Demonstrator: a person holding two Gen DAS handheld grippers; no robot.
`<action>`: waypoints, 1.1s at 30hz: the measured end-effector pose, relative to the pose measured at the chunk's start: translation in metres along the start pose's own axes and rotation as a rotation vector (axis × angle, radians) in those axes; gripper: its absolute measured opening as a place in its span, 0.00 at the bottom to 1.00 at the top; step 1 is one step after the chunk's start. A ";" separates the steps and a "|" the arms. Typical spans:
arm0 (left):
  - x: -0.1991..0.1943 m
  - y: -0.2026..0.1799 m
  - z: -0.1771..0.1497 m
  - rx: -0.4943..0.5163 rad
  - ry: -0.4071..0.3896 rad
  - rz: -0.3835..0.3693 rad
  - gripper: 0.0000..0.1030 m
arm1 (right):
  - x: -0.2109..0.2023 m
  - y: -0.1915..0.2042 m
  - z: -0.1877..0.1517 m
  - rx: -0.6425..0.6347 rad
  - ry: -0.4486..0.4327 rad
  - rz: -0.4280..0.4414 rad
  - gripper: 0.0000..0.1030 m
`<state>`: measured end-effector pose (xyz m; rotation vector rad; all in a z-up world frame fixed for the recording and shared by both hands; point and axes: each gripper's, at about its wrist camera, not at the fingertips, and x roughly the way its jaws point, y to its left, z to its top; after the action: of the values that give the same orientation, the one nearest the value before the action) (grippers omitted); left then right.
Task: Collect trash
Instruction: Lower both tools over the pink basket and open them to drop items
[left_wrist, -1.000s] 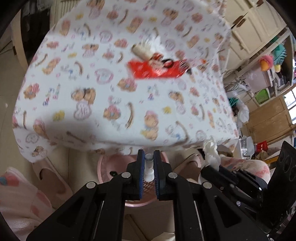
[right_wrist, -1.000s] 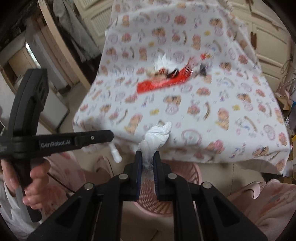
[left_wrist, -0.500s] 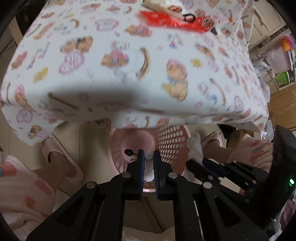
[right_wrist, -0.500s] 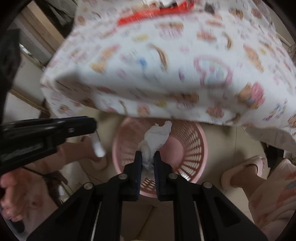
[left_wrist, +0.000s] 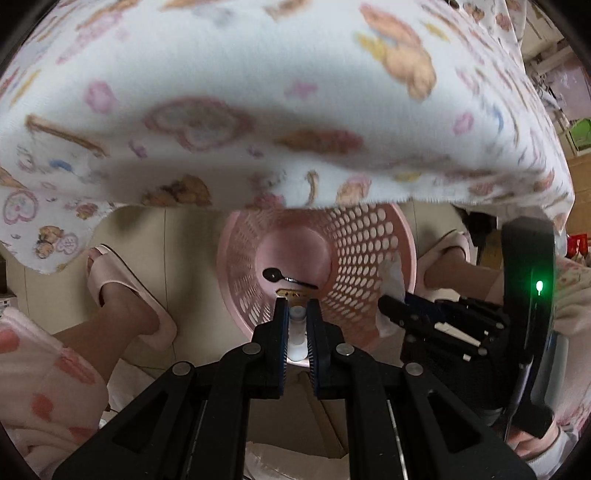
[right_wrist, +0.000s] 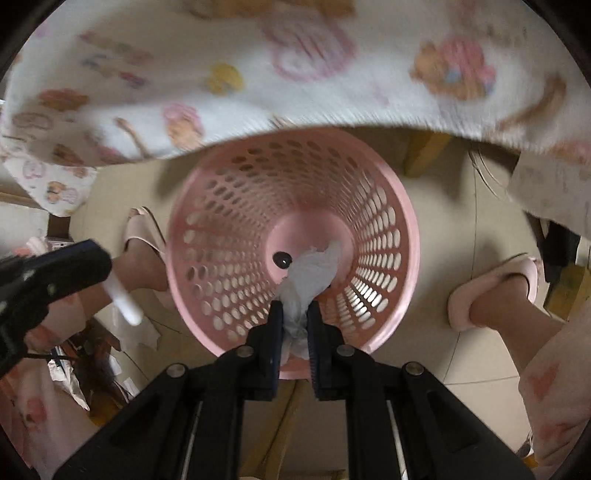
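Both grippers lowered; crumpled white tissue (right_wrist: 312, 275) overhangs pink basket (right_wrist: 408, 236).

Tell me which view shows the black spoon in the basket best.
The left wrist view: the black spoon lies whole, bowl and handle, on the pink basket floor. The right wrist view shows only its bowl; crumpled tissue hides the handle.

Black tongs (left_wrist: 297, 314), silver screws, pink slippers (right_wrist: 491, 291)

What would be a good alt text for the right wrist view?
The right tool, pointing down, grips a crumpled white tissue above a pink perforated basket on the floor. A dark spoon lies inside; a cartoon-print cloth hangs above.
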<state>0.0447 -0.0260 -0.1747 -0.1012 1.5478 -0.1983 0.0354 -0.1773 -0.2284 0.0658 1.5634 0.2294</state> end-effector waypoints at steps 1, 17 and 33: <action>0.003 0.000 -0.001 0.000 0.008 0.003 0.08 | 0.001 -0.001 0.000 0.002 0.000 -0.004 0.12; 0.033 0.016 -0.001 -0.050 0.100 0.022 0.08 | 0.001 -0.007 -0.002 0.028 0.011 -0.012 0.47; 0.032 0.013 -0.005 -0.045 0.104 0.052 0.18 | -0.014 -0.014 -0.001 0.075 -0.027 -0.063 0.65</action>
<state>0.0410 -0.0189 -0.2082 -0.0869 1.6569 -0.1295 0.0364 -0.1941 -0.2170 0.0779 1.5448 0.1192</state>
